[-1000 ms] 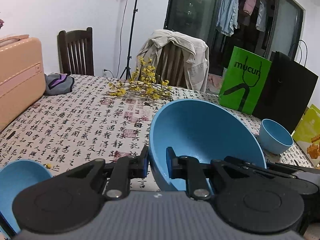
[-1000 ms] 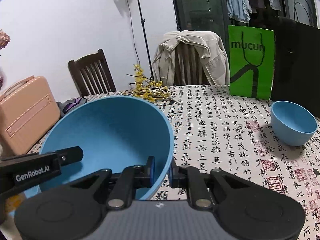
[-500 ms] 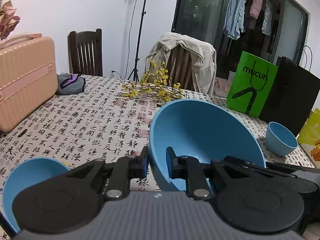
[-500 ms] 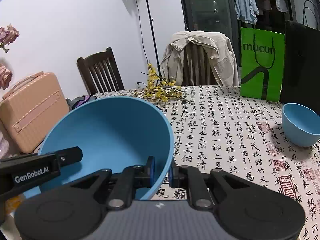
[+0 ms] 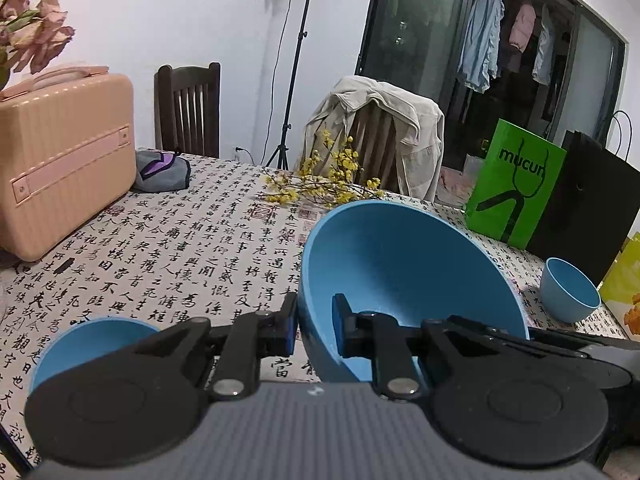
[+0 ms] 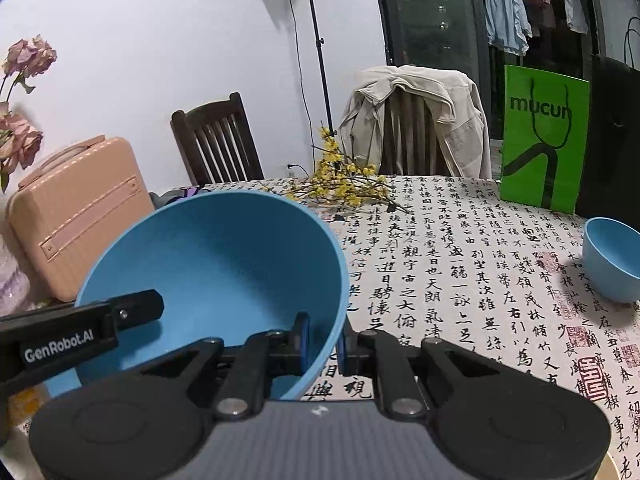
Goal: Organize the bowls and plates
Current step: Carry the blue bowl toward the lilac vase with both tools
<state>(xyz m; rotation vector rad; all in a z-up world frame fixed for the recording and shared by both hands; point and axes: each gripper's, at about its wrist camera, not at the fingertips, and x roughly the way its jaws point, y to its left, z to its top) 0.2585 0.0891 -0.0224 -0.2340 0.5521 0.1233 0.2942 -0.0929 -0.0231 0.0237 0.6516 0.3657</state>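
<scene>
The large blue bowl, its underside hidden, hangs tilted above the calligraphy-print tablecloth, its rim clamped on opposite sides by the left gripper and right gripper, with one small blue bowl standing well apart and another half hidden beside the left gripper.

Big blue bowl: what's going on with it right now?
A person holds the big blue bowl with both tools: the left hand-held gripper is clamped on its left rim, the right hand-held gripper on its right rim. The bowl is tilted, above the calligraphy tablecloth. A medium blue bowl sits near left; a small blue bowl sits far right by the green bag.
</scene>
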